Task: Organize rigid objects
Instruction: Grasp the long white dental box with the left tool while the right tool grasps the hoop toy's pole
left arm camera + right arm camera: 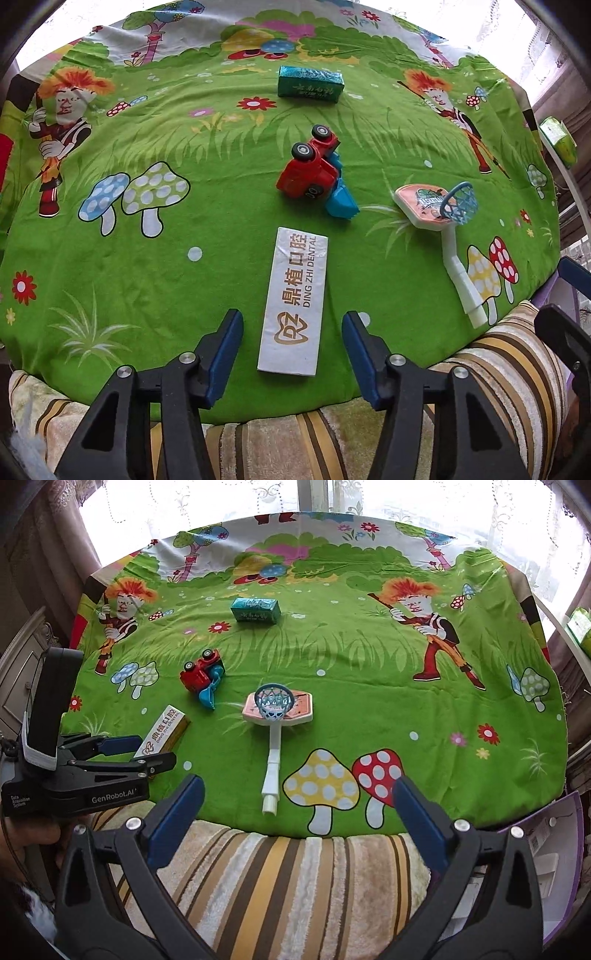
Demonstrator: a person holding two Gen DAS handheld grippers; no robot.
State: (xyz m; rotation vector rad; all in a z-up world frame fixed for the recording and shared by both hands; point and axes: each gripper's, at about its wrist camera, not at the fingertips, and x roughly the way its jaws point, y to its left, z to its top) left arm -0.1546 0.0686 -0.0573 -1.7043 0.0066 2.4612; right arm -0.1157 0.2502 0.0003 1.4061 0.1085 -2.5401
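Note:
A white dental box [291,299] lies lengthwise on the green cartoon cloth [147,277]. Its near end sits between the fingers of my left gripper [293,350], which is open with a gap on each side. The right wrist view shows the same left gripper [147,753] straddling the white box [162,731]. My right gripper [299,805] is wide open over the cloth's near edge, by the base of a toy basketball hoop [277,705] that lies flat. A red toy truck [314,170] with a blue scoop lies on its side. A teal box [310,86] stands farther back.
A striped plush cover [277,867] runs under the cloth's near edge. A green pack [557,140] sits on a white ledge at the right. A purple-edged bin [546,867] is at the lower right, a cabinet [22,672] at the left, and curtained windows are behind.

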